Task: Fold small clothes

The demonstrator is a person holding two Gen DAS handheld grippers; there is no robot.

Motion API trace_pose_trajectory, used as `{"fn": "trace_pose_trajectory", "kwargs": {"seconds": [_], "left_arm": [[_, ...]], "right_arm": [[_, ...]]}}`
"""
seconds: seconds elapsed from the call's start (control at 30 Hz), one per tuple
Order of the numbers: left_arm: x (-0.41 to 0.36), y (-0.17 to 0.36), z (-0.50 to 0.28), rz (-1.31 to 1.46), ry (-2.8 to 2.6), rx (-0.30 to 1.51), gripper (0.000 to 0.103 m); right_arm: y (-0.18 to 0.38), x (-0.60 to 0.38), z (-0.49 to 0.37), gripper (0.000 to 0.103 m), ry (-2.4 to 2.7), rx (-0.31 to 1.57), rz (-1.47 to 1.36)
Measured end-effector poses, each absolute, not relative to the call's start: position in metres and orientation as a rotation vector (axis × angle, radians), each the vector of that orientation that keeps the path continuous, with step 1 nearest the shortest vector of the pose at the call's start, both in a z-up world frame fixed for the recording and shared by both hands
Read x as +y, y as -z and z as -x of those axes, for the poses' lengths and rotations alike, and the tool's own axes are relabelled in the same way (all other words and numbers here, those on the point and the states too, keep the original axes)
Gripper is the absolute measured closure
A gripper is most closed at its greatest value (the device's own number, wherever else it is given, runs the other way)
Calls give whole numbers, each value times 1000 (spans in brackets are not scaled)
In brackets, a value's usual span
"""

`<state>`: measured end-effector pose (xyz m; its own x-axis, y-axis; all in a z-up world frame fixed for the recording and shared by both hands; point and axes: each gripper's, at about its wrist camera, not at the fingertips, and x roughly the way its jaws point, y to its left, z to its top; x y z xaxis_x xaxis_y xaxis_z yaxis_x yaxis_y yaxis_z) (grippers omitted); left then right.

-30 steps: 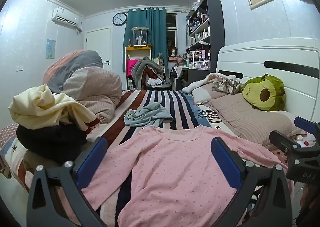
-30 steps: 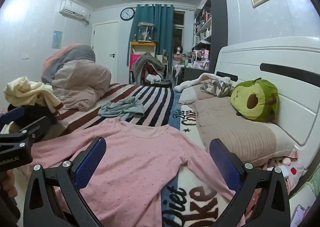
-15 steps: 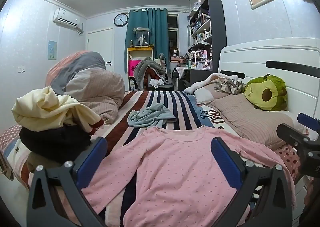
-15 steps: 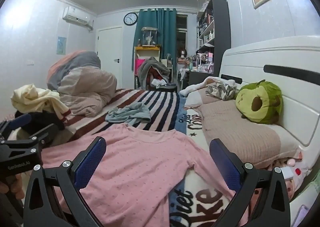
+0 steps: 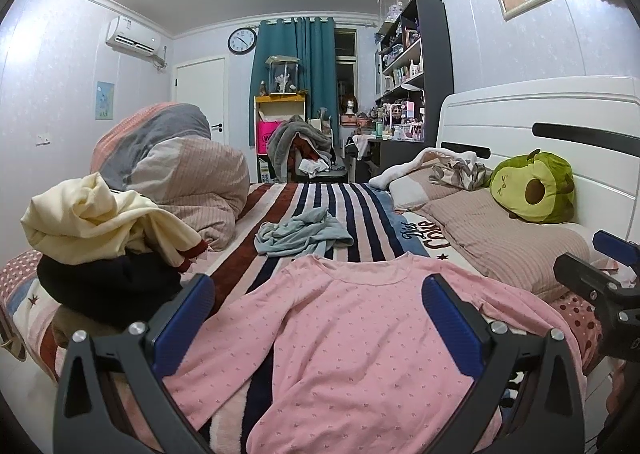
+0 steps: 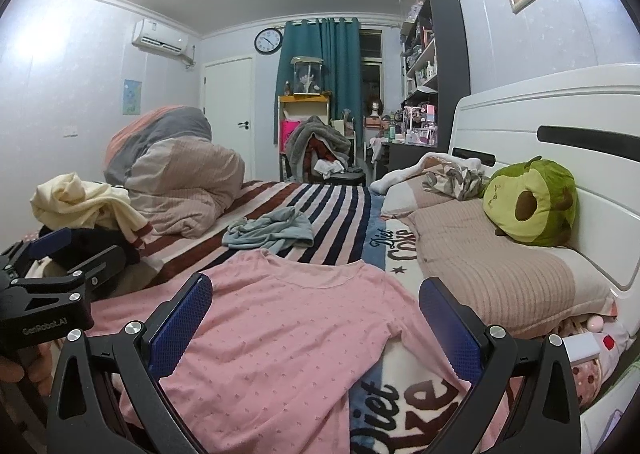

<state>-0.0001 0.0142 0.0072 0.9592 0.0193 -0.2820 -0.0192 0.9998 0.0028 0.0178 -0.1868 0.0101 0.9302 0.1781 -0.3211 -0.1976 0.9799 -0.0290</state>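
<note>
Pink long-sleeved top (image 5: 344, 334) with small dot print, spread flat and front-up on the striped blanket (image 5: 320, 205), neckline toward the far end, sleeves angled outward; crumpled pale-blue garment (image 5: 300, 234) lies beyond its collar, apart.

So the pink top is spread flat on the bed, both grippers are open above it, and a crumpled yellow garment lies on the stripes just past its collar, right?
Nearly. The crumpled garment past the pink top is light blue, not yellow, as the left wrist view shows. The top does lie spread flat, and the left gripper and right gripper are both open above it.
</note>
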Motion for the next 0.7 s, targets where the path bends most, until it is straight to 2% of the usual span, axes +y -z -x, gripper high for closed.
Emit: {"fn": "trace_pose_trajectory", "kwargs": {"seconds": [0.7], "left_arm": [[18, -1, -3, -7, -38, 286, 1]], "right_arm": [[-4, -189, -15, 1, -259, 326, 50]]}}
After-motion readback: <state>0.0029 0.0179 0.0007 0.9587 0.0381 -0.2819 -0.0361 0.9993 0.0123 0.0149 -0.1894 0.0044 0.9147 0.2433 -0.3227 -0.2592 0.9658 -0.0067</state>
